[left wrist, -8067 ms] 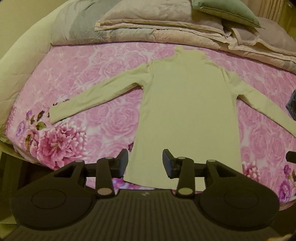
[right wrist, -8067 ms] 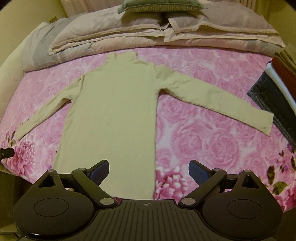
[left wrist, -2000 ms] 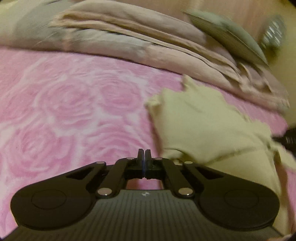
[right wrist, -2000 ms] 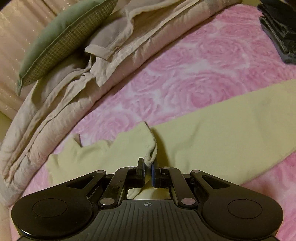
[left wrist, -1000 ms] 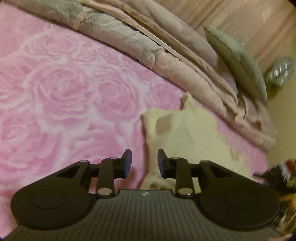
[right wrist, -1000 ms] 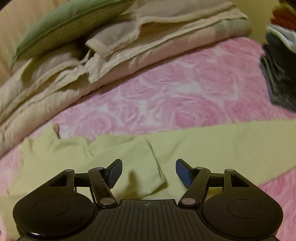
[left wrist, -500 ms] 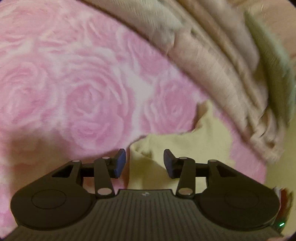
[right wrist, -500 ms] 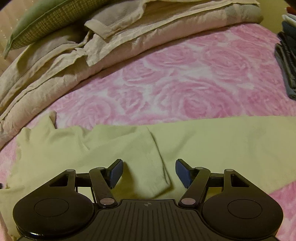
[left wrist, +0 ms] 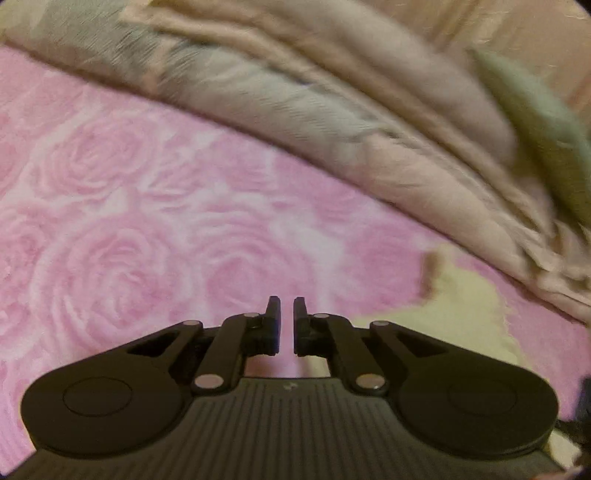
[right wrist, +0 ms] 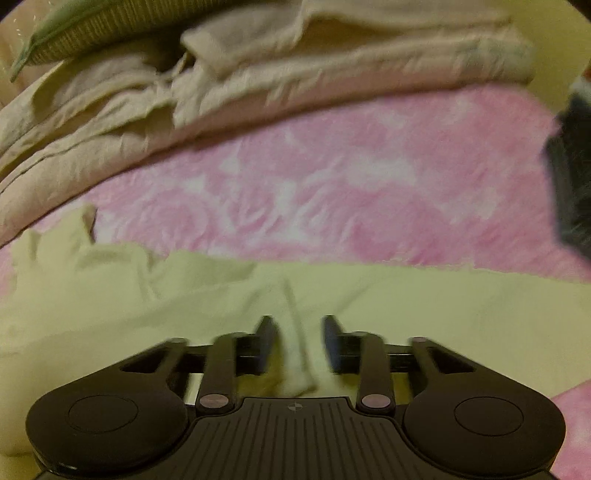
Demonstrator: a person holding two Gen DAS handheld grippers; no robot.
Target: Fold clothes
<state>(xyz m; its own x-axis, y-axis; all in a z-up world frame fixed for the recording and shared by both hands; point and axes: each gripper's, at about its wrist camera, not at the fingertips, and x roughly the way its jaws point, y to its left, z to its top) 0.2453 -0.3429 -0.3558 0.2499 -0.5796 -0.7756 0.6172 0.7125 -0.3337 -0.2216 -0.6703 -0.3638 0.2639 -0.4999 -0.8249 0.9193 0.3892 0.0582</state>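
Both views are motion-blurred. In the left wrist view, the pale yellow top [left wrist: 469, 306] is cut off at the right edge and partly hidden behind the left gripper [left wrist: 286, 314]. A dark folded item [right wrist: 570, 173] at the right edge is too smeared to identify.

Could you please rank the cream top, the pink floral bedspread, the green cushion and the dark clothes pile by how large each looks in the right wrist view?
1. cream top; nearness enlarges it
2. pink floral bedspread, looks about alike
3. dark clothes pile
4. green cushion, both cropped, unsure
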